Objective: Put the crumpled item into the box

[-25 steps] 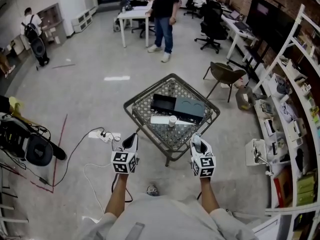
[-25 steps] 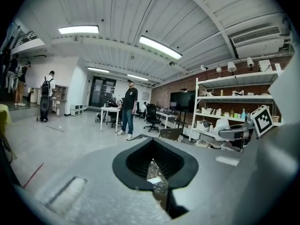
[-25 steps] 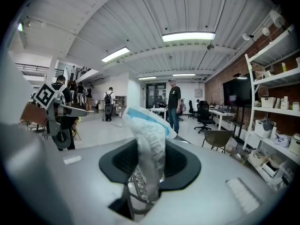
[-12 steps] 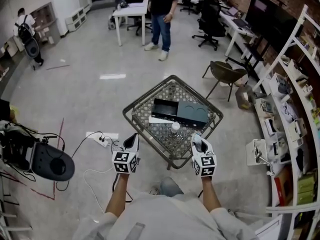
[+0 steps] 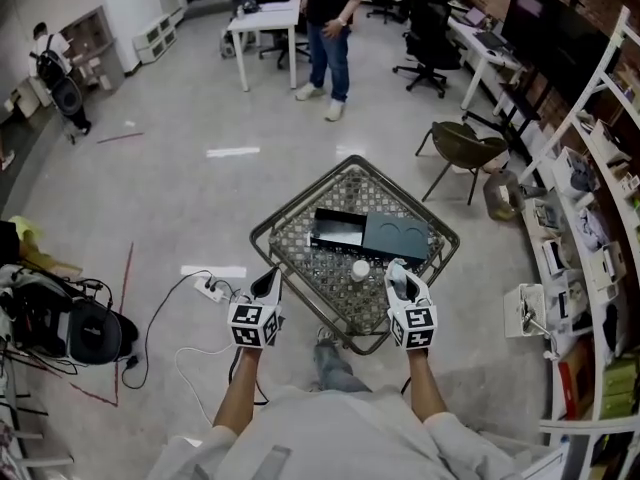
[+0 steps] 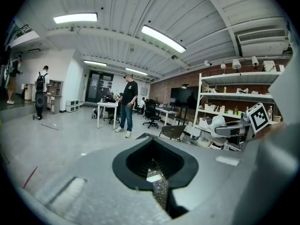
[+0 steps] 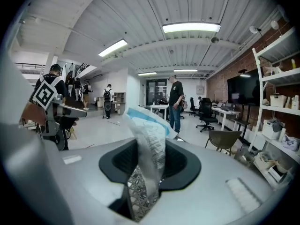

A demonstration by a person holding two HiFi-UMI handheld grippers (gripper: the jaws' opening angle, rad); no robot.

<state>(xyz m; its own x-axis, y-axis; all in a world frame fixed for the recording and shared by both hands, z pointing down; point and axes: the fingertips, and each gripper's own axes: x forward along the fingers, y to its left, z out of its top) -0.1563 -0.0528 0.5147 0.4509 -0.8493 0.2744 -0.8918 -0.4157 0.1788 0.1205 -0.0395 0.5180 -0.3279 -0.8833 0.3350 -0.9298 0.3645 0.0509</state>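
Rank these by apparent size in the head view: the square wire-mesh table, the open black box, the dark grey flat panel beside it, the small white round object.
1. Square wire-mesh table.
2-3. Dark grey flat panel and open black box: too alike to rank.
4. Small white round object.

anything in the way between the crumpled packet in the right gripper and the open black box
Nothing covers the box: it lies open, its lid beside it. Only a small white round thing stands on the table close to the line from the crumpled packet in the right gripper; it is low.
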